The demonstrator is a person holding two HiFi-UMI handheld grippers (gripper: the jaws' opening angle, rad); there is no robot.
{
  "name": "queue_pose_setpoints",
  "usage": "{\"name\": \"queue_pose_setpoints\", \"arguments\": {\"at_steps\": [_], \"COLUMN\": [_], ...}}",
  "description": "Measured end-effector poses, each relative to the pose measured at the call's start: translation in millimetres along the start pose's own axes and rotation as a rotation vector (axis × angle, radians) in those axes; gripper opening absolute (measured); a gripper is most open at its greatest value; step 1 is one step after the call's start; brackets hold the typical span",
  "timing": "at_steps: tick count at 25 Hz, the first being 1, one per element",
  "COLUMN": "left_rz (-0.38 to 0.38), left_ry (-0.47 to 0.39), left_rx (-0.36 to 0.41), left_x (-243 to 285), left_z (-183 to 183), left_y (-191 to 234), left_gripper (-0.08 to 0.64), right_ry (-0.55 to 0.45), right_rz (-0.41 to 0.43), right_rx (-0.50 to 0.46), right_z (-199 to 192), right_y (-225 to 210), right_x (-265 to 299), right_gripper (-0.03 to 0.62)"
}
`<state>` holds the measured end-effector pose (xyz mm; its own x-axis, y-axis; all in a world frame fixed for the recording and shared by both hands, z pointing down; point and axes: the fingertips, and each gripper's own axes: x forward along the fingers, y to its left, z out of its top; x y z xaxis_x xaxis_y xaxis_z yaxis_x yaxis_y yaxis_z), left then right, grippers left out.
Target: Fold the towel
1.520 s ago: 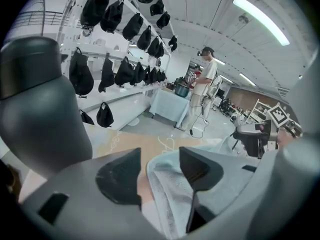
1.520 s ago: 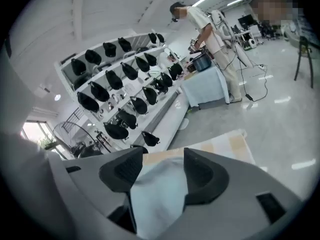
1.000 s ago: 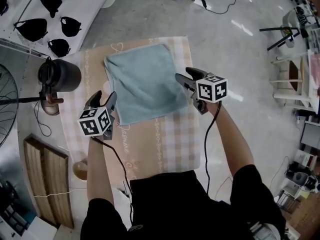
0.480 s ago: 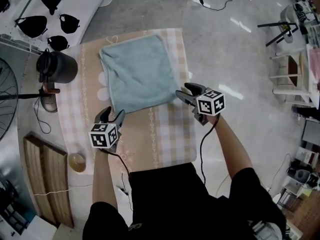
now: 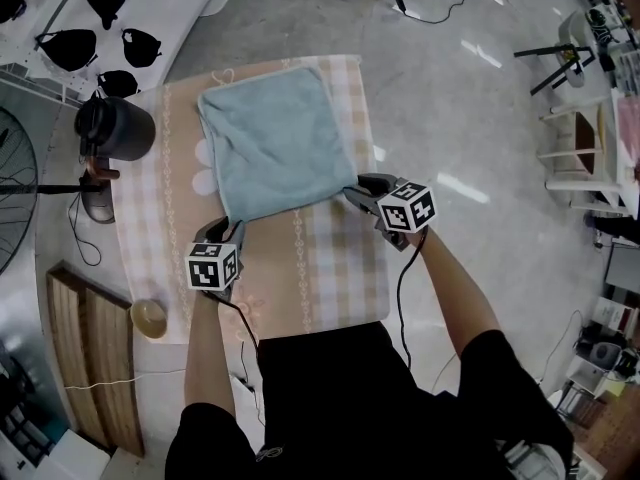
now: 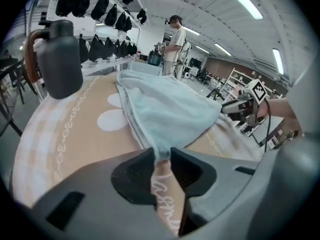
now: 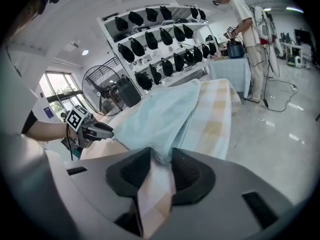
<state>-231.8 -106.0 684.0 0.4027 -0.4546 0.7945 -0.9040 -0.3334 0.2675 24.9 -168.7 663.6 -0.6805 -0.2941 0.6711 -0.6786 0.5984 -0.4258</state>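
Left tongs [image 5: 230, 230] and right tongs [image 5: 352, 194], jaws just closing, each pinch a near corner of the towel [image 5: 275, 138], spread flat on the desk [image 5: 335, 268]. Step: grasping. Next, probably: lift both corners evenly toward the far edge.

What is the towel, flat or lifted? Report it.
Flat: the towel lies spread on the checked tablecloth in the head view.

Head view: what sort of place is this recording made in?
Probably a workshop or data-collection lab, not a home: open shelves of black items, a glossy floor with trailing cables, and another person working at a second table.
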Motion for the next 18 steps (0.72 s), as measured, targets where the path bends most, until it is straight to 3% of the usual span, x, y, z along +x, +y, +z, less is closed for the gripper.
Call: {"name": "queue_pose_setpoints", "arguments": {"at_steps": [1,2,6,18], "left_rz": [0.021,0.035,0.05,0.12], "left_ry": [-0.004,-0.011,-0.042,-0.034], "left_rx": [-0.006,-0.021,-0.07,-0.043], "left_x": [-3,-6,-17,-43], "left_z": [-1,-2,-9,-38], "left_y": [3,6,8,0], "left_gripper": [0.059,0.043,0.028,0.023], "right_ry": [-0.003,-0.009,-0.026,0.005], "right_rz": [-0.009,-0.018,-0.025,-0.049], "right_rx": [-0.02,-0.041,-0.088,-0.118], "right_z": [1,2,5,-28], "right_y": [1,1,6,34], "right_x": [-1,-3,-11,-28], "right_gripper": [0.082,0.041,0.037,0.037]}}
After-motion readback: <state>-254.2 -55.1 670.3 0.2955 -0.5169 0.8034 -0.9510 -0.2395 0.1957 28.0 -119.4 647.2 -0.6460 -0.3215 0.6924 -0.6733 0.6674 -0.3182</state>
